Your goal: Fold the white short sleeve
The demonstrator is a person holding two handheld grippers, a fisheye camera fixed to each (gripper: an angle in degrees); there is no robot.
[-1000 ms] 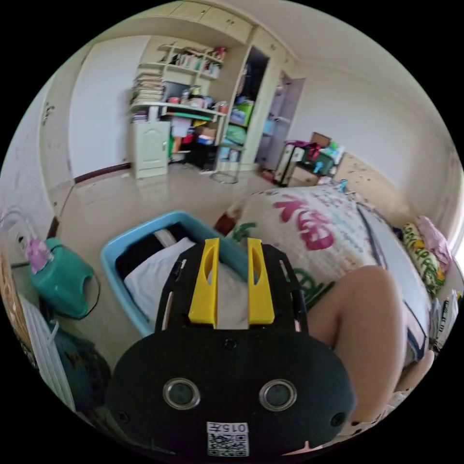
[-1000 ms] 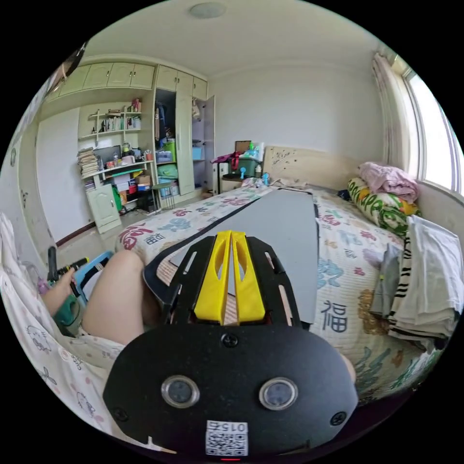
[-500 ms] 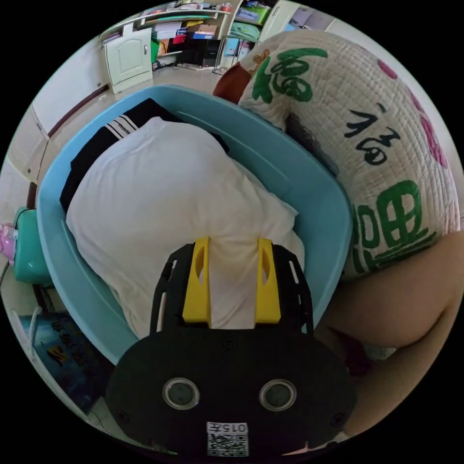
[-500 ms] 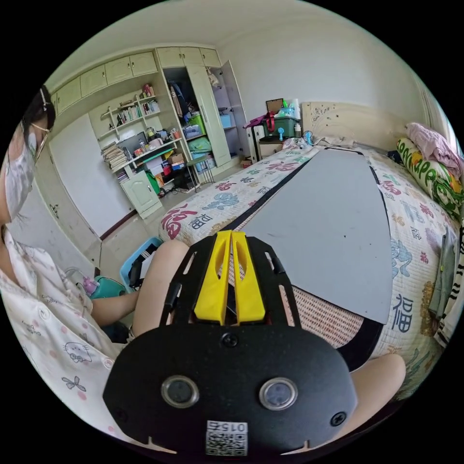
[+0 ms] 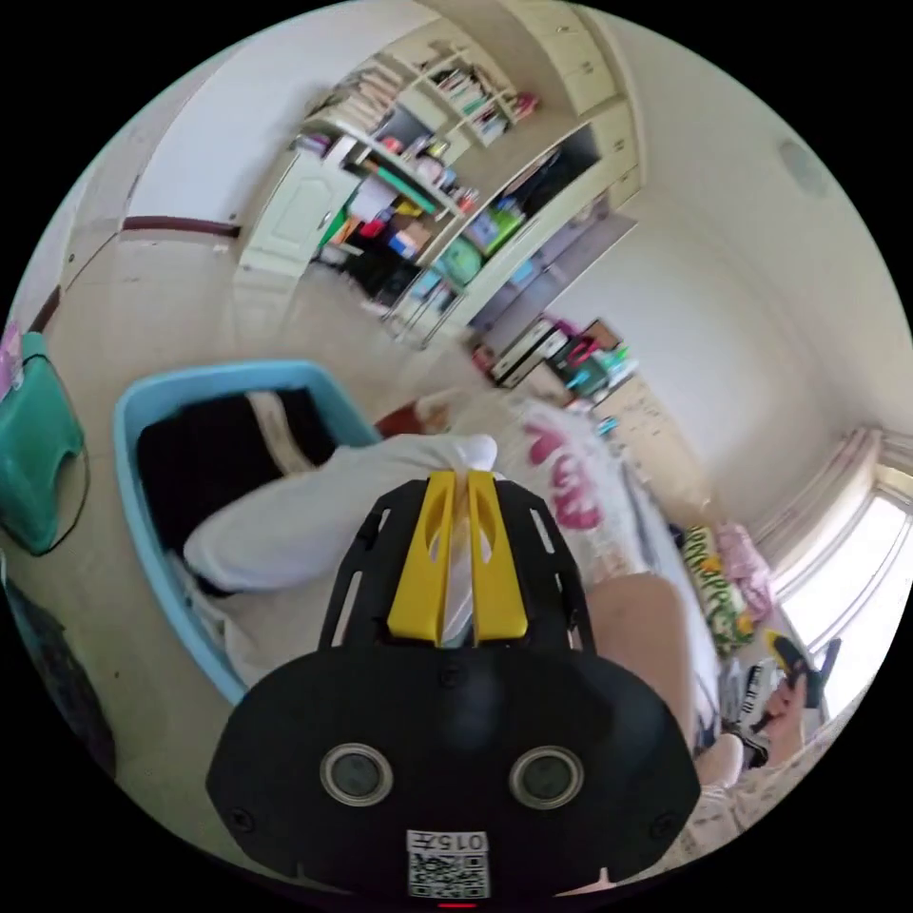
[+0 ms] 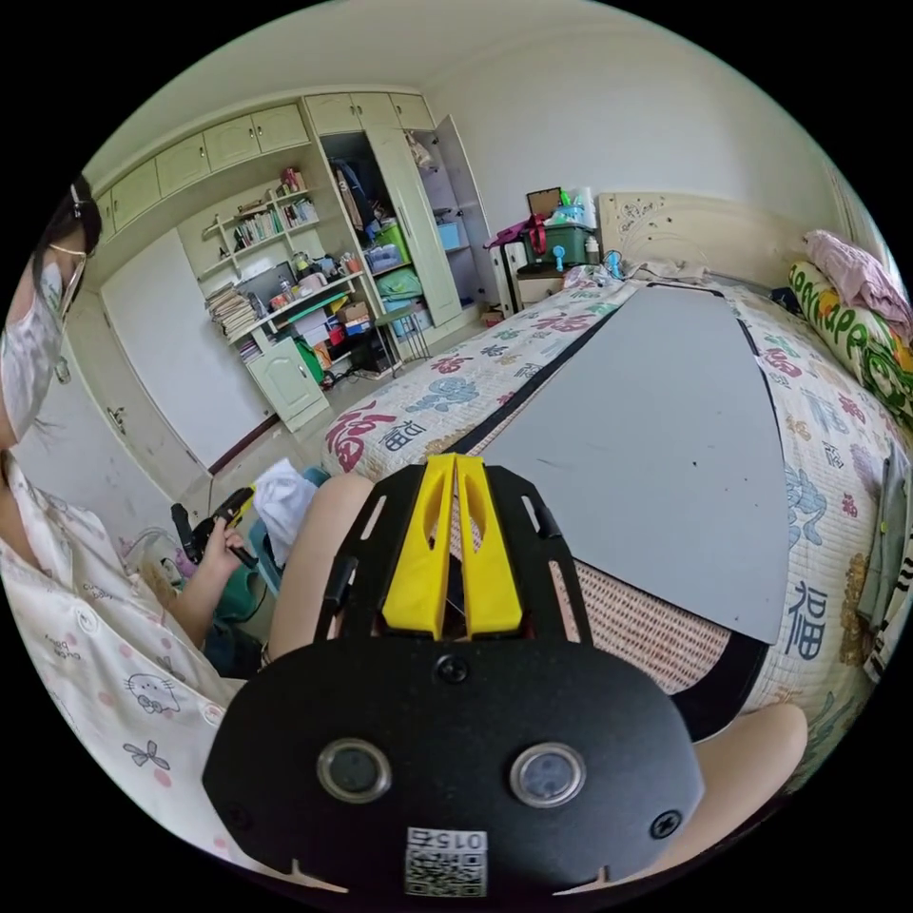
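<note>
In the left gripper view my left gripper is shut on a bunch of the white short sleeve. The cloth trails down from the yellow jaws into the blue basket, where dark clothes lie under it. From the right gripper view the left gripper shows in the person's hand, with the white short sleeve hanging from it above the basket. My right gripper is shut on nothing and hovers over the near end of the grey board on the bed.
The quilted bedspread covers the bed, and the person's knees press against its edge. Folded clothes lie at the bed's right side, rolled bedding by the window. A teal stool stands beside the basket. Shelves and wardrobes line the far wall.
My left gripper has closed on the white short sleeve and lifted it up out of the basket. The right gripper has barely moved.
</note>
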